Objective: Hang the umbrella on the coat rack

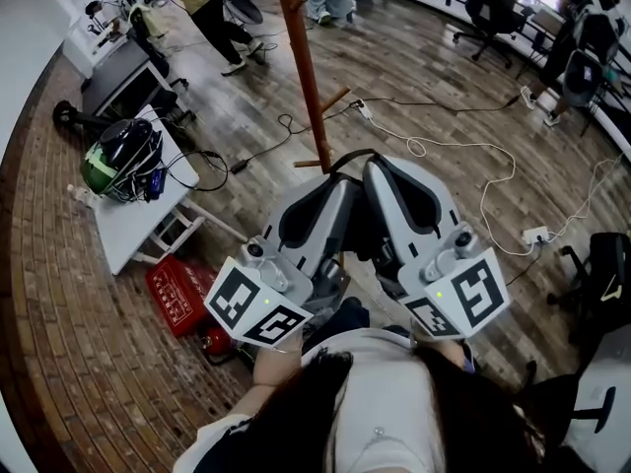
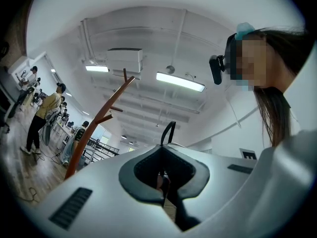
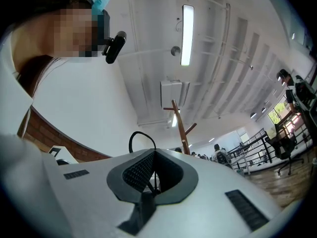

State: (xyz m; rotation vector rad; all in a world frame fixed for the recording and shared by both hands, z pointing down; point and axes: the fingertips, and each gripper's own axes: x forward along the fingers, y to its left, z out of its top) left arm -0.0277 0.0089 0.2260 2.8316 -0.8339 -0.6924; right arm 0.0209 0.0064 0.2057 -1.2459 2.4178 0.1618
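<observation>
The brown wooden coat rack [image 1: 306,67] rises from the wooden floor just beyond my grippers, with short pegs low on its pole. My left gripper [image 1: 345,180] and right gripper [image 1: 375,166] are held side by side, tips nearly touching. A thin black umbrella strap loop [image 1: 351,154] arcs between the tips, and both grippers look shut on it. The umbrella's body is mostly hidden under the grippers. Above the left gripper [image 2: 166,148], the loop [image 2: 168,130] pokes out beside the rack [image 2: 94,133]. Past the right gripper [image 3: 153,152] the loop [image 3: 141,140] and rack [image 3: 181,123] also show.
A white table [image 1: 128,225] on the left carries a helmet and cables. A red box [image 1: 182,294] lies on the floor beside it. White and black cables [image 1: 444,146] and a power strip [image 1: 537,235] cross the floor. Office chairs [image 1: 488,8] and people stand farther back.
</observation>
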